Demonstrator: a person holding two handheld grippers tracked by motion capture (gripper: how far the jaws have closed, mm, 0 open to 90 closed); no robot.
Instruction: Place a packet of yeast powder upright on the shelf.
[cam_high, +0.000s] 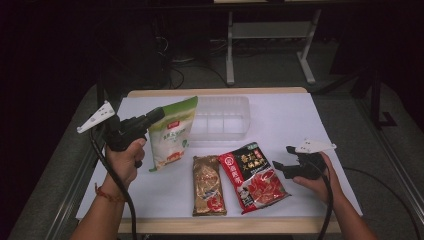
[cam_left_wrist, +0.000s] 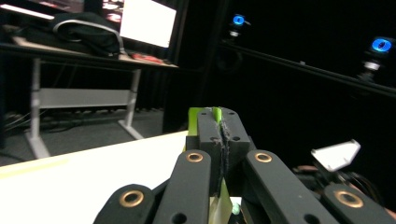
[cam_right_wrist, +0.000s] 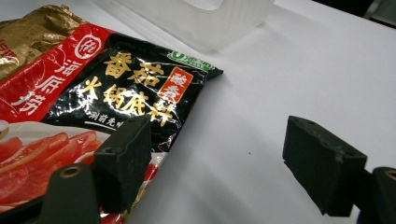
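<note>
1. Green-and-white pouch (cam_high: 172, 132) is pinched at its top edge by the left gripper (cam_high: 156, 116), fingers (cam_left_wrist: 208, 135) pressed together on the film; it hangs tilted above the counter (cam_high: 300, 125), just beside the clear bin (cam_high: 222, 117), likely bound for it.
2. Right gripper (cam_high: 281, 166) is rested low, fingers (cam_right_wrist: 123, 158) spread, empty, at the red-black sachet (cam_high: 252, 176).
3. Gold sachet (cam_high: 208, 185) is left flat alongside.

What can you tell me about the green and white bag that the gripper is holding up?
The green and white bag is a soft, shiny pouch, green along its top and white below, with a red label and a small picture near the bottom. It hangs tilted, lifted by its top corner, in front of the clear plastic box. The left gripper is shut on its green top edge. Whether its bottom corner touches the table is unclear.
</note>
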